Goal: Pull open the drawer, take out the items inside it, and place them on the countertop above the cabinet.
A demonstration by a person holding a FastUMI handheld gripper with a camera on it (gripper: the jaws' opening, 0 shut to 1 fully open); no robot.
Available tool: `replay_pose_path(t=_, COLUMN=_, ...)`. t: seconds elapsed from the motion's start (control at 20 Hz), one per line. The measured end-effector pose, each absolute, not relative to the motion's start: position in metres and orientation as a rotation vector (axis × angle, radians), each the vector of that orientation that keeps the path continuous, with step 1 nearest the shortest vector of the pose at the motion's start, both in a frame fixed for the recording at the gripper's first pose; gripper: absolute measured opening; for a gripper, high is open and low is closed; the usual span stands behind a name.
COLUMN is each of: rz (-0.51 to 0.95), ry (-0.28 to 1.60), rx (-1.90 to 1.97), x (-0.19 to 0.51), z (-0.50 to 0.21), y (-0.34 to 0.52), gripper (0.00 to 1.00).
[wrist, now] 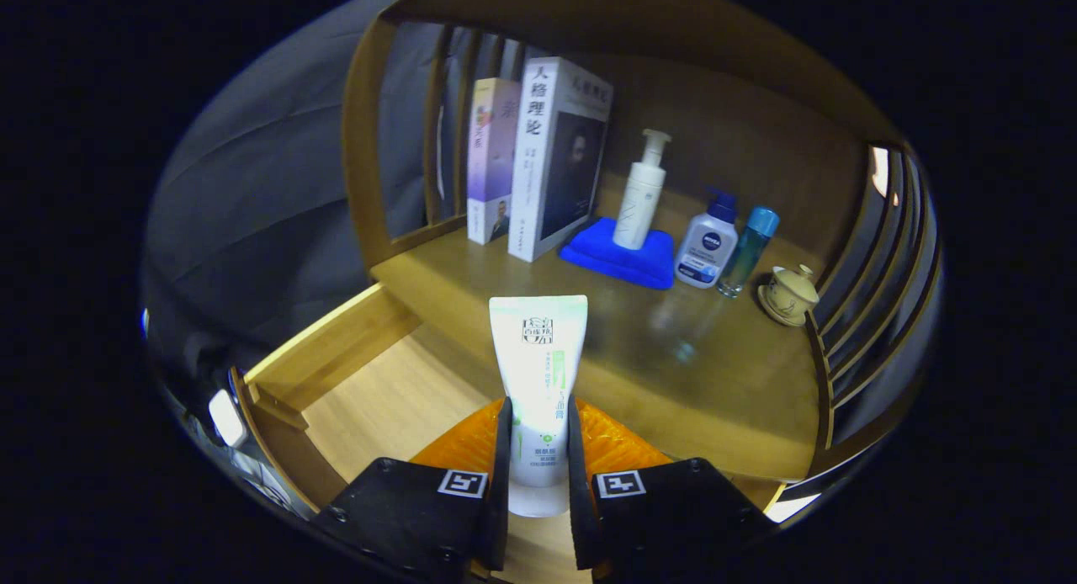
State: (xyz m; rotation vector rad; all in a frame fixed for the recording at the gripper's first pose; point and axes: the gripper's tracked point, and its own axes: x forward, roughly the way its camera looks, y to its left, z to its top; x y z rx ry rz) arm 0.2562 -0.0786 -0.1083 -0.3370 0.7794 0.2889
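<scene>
My gripper (538, 449) is shut on a white and green tube (538, 357), which stands upright between the fingers with its cap end down and its flat crimped end up. Below and to the left of the fingers lies the pulled-out drawer (336, 348), its pale wooden bottom bare where I can see it. Just beyond the tube stretches the wooden countertop (673, 374) of the cabinet. The tube hangs above the drawer's inner edge, near the countertop's front lip.
On the countertop stand two books (538, 163) at the back left, a white pump bottle (639, 197) on a blue cloth (623, 256), a blue-capped lotion bottle (707, 243), a slim teal bottle (749, 247) and a small lidded cup (789, 294). Slatted wooden sides flank the shelf.
</scene>
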Motion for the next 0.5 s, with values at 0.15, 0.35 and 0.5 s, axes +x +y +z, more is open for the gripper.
replay_pose_path(t=0.15, rz=0.218, ry=0.779, rx=-0.345, x=0.285, z=-0.101, y=-0.089, gripper=0.33)
replay_pose_path(t=0.35, rz=0.177, ry=0.807, rx=-0.251, x=0.31, z=-0.105, y=-0.081, gripper=0.33)
replay_pose_path(t=0.5, rz=0.125, ry=0.794, rx=-0.261, x=0.329, z=-0.11, y=-0.086, gripper=0.33)
